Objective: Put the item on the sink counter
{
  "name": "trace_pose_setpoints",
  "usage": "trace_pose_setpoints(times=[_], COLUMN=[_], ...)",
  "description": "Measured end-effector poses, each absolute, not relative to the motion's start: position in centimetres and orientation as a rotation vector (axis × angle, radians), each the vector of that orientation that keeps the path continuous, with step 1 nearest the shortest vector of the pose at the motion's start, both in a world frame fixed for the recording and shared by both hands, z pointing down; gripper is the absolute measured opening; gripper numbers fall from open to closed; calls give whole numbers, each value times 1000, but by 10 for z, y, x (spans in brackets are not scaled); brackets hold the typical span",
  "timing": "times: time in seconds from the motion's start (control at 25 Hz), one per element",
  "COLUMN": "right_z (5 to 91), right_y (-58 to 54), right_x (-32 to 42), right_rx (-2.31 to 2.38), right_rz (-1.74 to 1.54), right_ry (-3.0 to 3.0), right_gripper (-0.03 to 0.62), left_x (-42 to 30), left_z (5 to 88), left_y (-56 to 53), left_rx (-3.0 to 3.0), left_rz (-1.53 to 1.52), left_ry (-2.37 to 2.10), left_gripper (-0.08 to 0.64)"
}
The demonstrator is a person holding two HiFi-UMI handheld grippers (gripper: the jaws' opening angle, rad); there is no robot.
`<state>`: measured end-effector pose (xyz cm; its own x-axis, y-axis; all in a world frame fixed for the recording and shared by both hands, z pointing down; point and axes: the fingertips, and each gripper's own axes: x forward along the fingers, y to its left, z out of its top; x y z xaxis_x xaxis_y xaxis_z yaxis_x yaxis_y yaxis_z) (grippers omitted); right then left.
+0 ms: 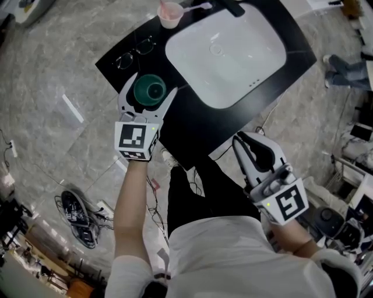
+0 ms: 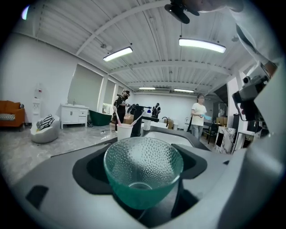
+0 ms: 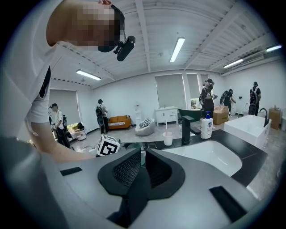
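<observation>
A green dimpled glass bowl (image 1: 150,91) sits upright between the jaws of my left gripper (image 1: 152,86), which is shut on its sides. It is over the near left part of the black sink counter (image 1: 192,131); whether it touches the top I cannot tell. In the left gripper view the bowl (image 2: 143,172) fills the gap between the grey jaws. My right gripper (image 1: 242,141) is shut with nothing in it, off the counter's near right edge, close to my body. In the right gripper view its black pads (image 3: 127,167) nearly meet.
A white basin (image 1: 227,55) fills the counter's middle. A pair of glasses (image 1: 134,52) lies at the far left, with a pink cup (image 1: 170,14) holding a toothbrush beyond it. A black faucet (image 3: 188,129) and a soap bottle (image 3: 206,126) stand behind the basin. Cables (image 1: 78,218) lie on the floor.
</observation>
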<state>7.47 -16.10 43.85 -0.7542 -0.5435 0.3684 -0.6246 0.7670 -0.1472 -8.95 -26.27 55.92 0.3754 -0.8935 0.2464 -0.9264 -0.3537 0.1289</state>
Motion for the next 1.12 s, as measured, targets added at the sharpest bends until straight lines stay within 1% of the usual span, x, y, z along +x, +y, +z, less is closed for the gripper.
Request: trace_pose_setpoints(times=[0.56, 0.76, 1.12], right_z=[469, 480, 487], right_y=[-162, -163, -162], right_x=[77, 80, 79], right_rx=[890, 890, 887], right_rz=[449, 479, 509], right_ry=[-2640, -2631, -2657], right_gripper=[55, 55, 55], left_x=[-75, -76, -74], left_z=[563, 562, 564], left_y=[-266, -266, -267], left_rx=[2468, 2473, 2477], left_rz=[226, 187, 207], left_ry=[-1595, -1614, -1595], left_gripper=[400, 400, 401])
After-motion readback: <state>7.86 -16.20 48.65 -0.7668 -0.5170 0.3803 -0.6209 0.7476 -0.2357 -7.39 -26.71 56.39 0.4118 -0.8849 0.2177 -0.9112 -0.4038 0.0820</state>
